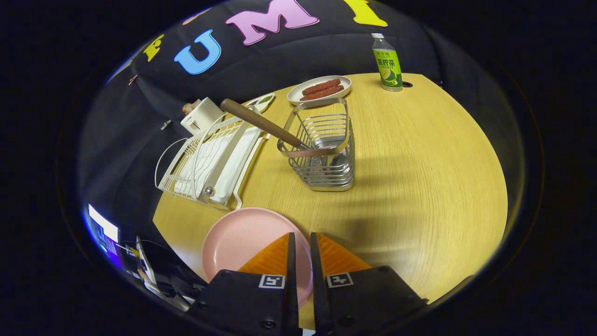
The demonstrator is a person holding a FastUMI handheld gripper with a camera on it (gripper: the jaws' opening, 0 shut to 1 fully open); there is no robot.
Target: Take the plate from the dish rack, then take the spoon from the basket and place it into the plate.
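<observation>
A pink plate [242, 242] lies flat on the wooden table [419, 177], in front of the white dish rack [210, 163]. My gripper [301, 235] hovers over the plate's right rim, its fingers nearly together with only a thin gap and nothing between them. Beyond the fingers stands a metal wire basket [326, 154]. A spoon with a brown handle [261, 123] leans out of it toward the rack, its lower end inside the basket.
At the back of the table are a white plate with sausages [319, 88], a small dish [265, 100] and a green-labelled bottle [387, 63]. A white box [200, 114] sits behind the rack. A lit screen [105, 231] is below the table's left edge.
</observation>
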